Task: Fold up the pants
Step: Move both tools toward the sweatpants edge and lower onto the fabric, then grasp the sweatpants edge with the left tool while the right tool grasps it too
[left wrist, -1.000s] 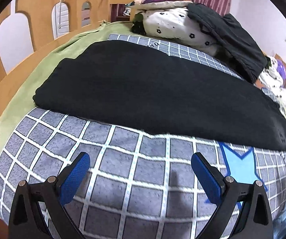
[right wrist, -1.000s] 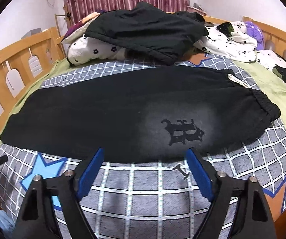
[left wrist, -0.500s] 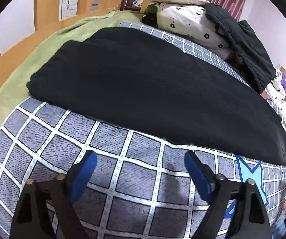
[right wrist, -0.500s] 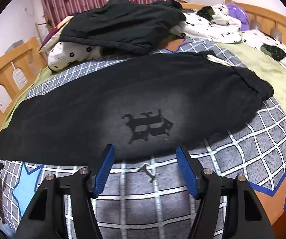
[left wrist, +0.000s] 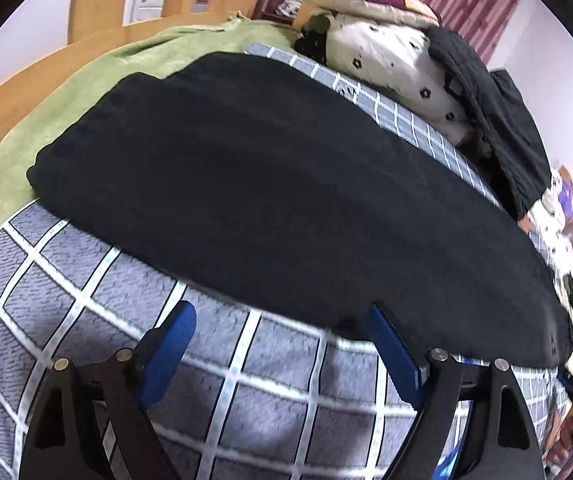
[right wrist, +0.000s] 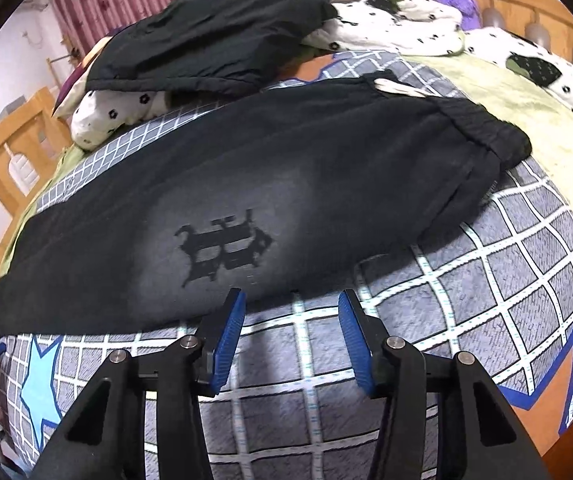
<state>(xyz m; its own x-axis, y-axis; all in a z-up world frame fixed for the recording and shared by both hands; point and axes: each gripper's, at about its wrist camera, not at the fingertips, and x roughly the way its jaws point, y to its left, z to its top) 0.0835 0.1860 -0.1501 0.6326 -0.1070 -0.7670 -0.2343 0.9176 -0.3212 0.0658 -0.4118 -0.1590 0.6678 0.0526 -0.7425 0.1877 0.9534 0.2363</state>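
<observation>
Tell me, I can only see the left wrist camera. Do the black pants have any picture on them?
Observer: Yes. The right wrist view shows a dark Gothic-letter print on a faded grey patch of the black pants.
Operator: Where is the stretchy top part?
Observer: The elastic waistband lies at the right end in that view, with a white drawstring poking out.
Operator: Is the other grabber holding them?
Observer: No. The right gripper is open at the pants' near edge. Its jaws have just been closing, and only the checked blanket shows between them.
</observation>
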